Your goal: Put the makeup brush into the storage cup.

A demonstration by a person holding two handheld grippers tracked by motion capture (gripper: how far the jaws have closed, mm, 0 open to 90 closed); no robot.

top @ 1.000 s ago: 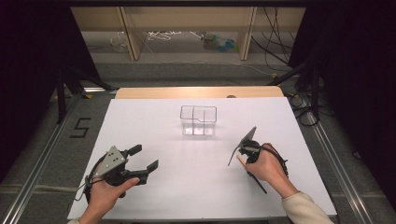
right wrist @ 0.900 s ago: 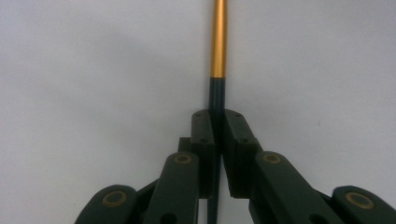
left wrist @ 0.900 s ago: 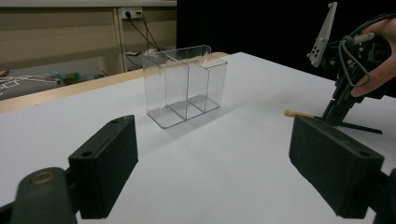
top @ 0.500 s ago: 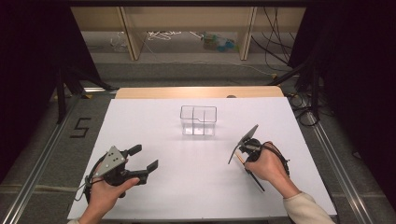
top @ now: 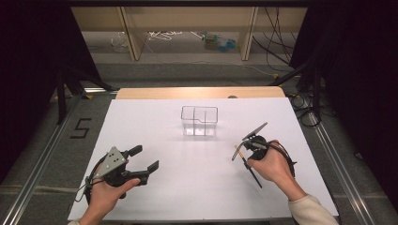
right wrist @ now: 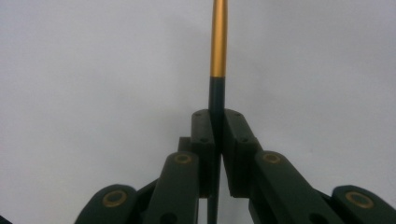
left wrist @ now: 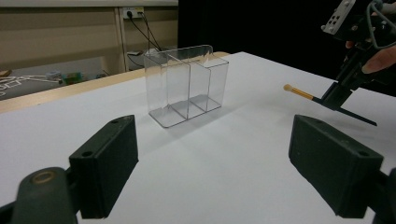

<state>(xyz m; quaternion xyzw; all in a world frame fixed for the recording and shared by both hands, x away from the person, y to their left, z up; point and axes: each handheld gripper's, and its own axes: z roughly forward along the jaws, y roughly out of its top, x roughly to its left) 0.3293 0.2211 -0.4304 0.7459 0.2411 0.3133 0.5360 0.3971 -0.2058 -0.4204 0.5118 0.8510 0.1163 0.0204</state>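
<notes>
Basically little has changed: right gripper [top: 245, 146] has crept slightly toward the clear organizer [top: 200, 121] over the last second, brush [right wrist: 218, 44] clamped throughout; left gripper [top: 142, 160] hasn't budged; I'd read this as the carry just starting. Right jaws fully closed on the brush's dark handle, gold ferrule and tip sticking out ahead, above the white worktop [top: 187, 187]. Left jaws wide open, holding nothing. Organizer stands upright mid-worktop, well apart from both, compartments empty.
</notes>
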